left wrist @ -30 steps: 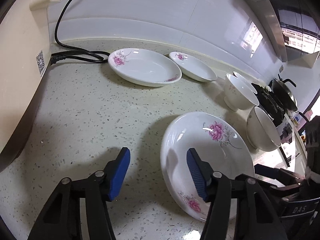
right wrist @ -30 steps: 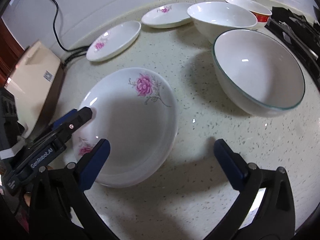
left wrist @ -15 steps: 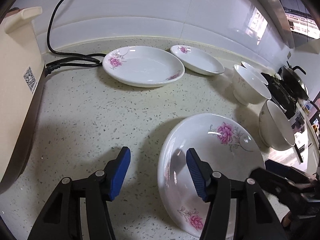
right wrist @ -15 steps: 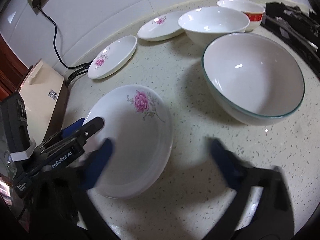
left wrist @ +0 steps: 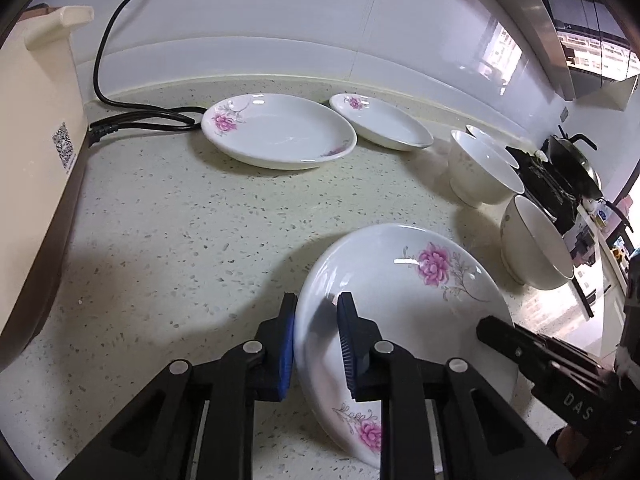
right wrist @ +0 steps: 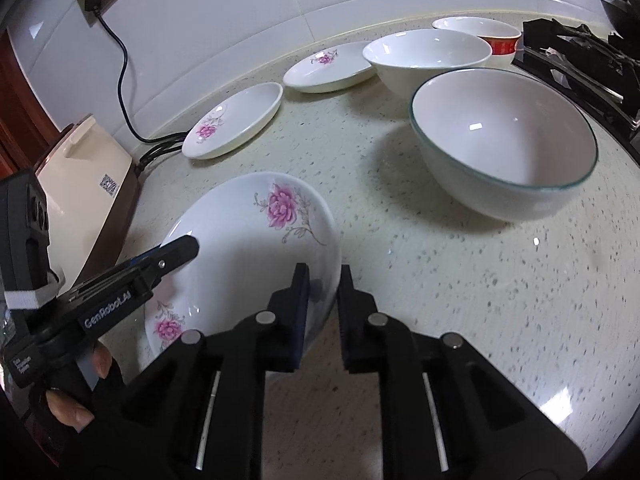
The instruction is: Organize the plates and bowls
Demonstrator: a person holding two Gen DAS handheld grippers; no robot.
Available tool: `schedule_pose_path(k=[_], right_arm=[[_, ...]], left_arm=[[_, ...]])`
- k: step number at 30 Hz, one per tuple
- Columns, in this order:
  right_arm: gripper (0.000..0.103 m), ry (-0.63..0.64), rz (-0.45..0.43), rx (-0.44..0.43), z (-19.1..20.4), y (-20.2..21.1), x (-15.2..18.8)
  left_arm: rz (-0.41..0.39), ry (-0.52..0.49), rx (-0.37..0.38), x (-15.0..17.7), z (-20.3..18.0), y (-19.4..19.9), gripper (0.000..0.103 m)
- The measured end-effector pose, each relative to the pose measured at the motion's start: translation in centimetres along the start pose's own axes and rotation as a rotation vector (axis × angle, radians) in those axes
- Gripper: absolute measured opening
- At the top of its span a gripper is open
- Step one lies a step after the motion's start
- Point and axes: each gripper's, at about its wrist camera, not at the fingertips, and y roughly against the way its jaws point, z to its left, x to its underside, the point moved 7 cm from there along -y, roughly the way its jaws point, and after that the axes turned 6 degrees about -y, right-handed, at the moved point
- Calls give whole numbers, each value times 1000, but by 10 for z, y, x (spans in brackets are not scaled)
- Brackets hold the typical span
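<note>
On the speckled surface, in front of me, the near plate now has both my tools on it. A second ago both stood wide, one pad either side of a rim; now the left tool is closing on the plate's left rim, blue pads pressing either face, and the right tool has narrowed fully onto the opposite rim. I judge the grasp is made and the lift can begin.

Left of the plate sits a cream appliance with its black cord. The plate is round, so it has no long axis; its hollow faces up, its big pink flower toward the back wall and the small one toward me. It seems tipped slightly, though I cannot tell whether it has left the surface. Behind it lie two more flowered plates, well apart from mine. To the right stand the bowls, upright, mouths up.
</note>
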Motion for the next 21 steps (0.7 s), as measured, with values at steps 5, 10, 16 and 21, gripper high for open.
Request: schedule_pose_path(k=[5, 10, 16, 21], right_arm=[[16, -22, -17, -4, -1, 10, 9], [17, -47, -36, 0, -4, 21, 17], [17, -78, -65, -1, -15, 40, 27], [17, -104, -97, 21, -36, 64, 38]], left_arm=[[-19, -33, -23, -1, -7, 7, 21], [-24, -44, -15, 2, -15, 14, 21], [-36, -80, 15, 7, -34, 23, 21], [-29, -140, 69, 18, -60, 28, 21]])
